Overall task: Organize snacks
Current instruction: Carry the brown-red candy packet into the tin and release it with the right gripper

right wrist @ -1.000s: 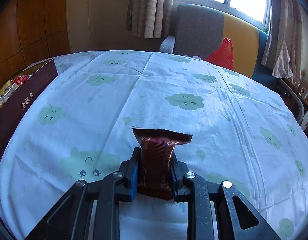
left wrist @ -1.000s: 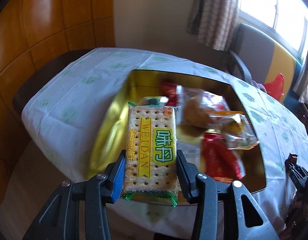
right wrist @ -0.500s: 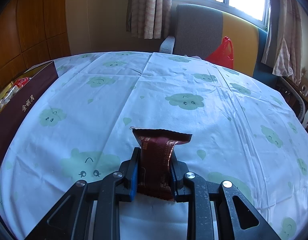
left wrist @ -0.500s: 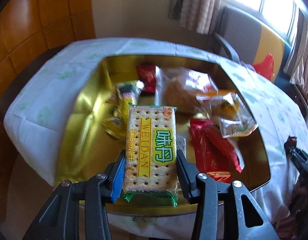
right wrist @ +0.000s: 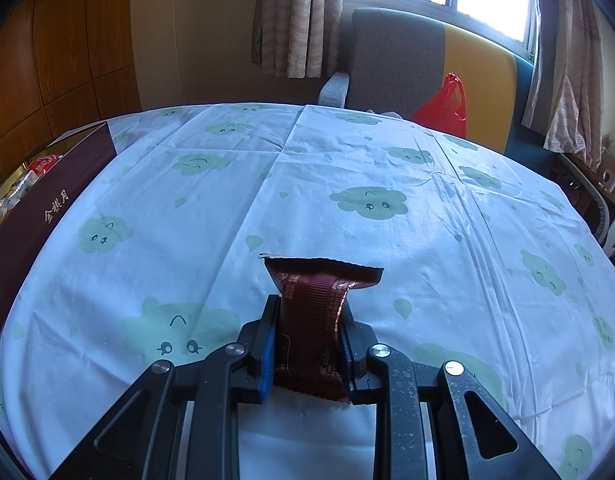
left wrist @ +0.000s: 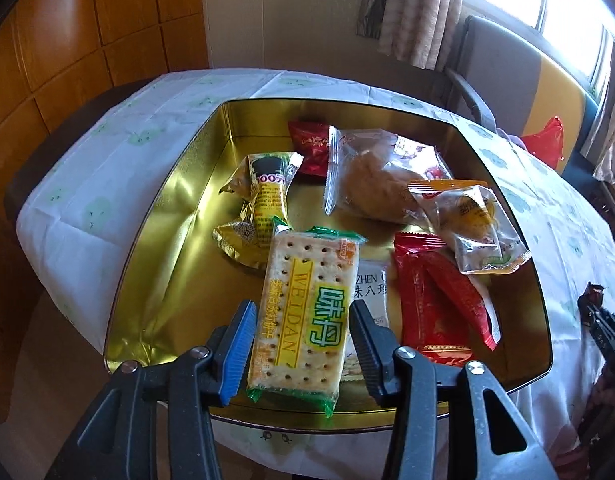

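Your left gripper (left wrist: 299, 344) now lower over gold tin (left wrist: 167, 216), fingers loosened, cracker pack (left wrist: 303, 316) at lower centre slipping free: drop nearly done. Your right gripper (right wrist: 307, 344) unchanged, clenched on brown snack (right wrist: 313, 320).

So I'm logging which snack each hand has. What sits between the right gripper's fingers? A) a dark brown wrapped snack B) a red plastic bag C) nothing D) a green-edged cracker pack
A: in the right wrist view the right gripper is shut on a dark brown wrapped snack above the cloud-print tablecloth; the cracker pack is at the left gripper.
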`<state>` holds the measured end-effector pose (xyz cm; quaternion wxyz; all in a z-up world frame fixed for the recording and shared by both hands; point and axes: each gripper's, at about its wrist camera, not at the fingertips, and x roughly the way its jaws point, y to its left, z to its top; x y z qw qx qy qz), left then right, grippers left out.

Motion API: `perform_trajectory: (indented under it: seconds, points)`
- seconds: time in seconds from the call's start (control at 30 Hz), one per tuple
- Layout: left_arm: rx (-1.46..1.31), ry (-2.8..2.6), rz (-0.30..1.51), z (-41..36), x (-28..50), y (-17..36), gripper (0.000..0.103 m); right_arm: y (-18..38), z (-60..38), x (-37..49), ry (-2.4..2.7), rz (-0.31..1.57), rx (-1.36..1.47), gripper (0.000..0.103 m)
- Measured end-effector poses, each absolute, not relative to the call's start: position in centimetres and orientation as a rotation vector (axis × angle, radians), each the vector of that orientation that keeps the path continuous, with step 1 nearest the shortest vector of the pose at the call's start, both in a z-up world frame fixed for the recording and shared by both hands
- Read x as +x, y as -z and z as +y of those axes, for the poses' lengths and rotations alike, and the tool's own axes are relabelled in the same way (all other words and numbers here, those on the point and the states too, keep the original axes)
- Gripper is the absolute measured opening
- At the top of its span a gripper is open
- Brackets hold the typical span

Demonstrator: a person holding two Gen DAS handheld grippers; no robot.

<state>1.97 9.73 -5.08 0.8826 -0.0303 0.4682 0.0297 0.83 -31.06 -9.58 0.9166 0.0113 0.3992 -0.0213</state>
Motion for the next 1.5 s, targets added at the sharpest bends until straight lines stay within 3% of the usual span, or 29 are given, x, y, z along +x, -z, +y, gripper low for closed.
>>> perform_trajectory:
  seconds: [0.57,1.17,1.5]
  points:
    - [0.031,-0.195,0.807,8.9,0.0,0.9,0.049,9.5,-30.6,0.9,0.074,0.841,-0.003,0.026]
    - [0.017,-0.206,0.780,9.7,-1.2,0.5,0.049,8.0,-26.5,1.3,-0.080,0.940,0.035,0.024]
    - [-0.025,-0.241,0.769,11.5,-1.1,0.5,0.049,2.6,-20.8,1.7,-0.295,0.880,0.056,0.024]
